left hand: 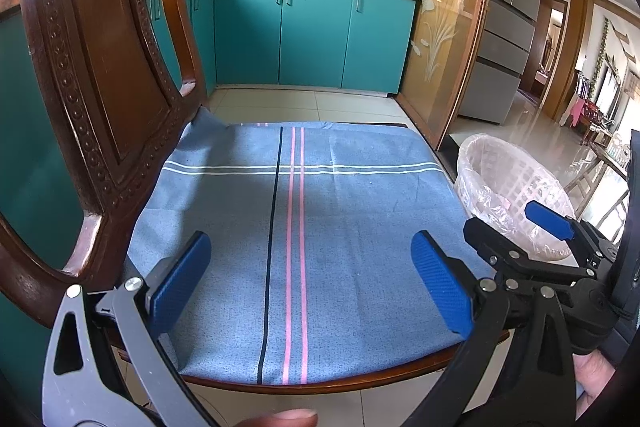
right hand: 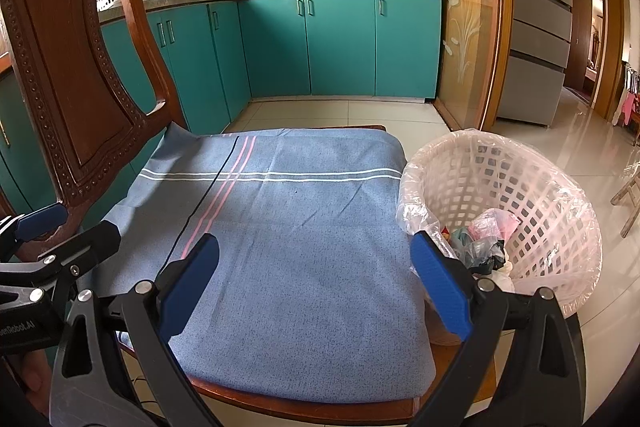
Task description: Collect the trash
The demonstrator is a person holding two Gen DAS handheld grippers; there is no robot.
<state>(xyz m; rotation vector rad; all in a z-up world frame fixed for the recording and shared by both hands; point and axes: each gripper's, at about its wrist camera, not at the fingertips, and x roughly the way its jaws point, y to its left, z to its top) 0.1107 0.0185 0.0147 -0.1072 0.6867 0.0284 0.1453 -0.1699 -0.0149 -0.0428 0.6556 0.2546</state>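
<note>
Blue cloth (right hand: 280,267): beneath both grippers, bare
Left gripper (left hand: 312,279): wide, empty
Right gripper (right hand: 316,287): wide, empty
Basket (right hand: 560,227): right of right gripper, holds trash (right hand: 484,239)

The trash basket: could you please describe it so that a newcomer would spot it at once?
Start at the wooden chair with the blue striped cloth on its seat. On the tiled floor just right of the seat stands the basket. It is pale lattice plastic, lined with a clear bag, with crumpled wrappers at the bottom.
</note>
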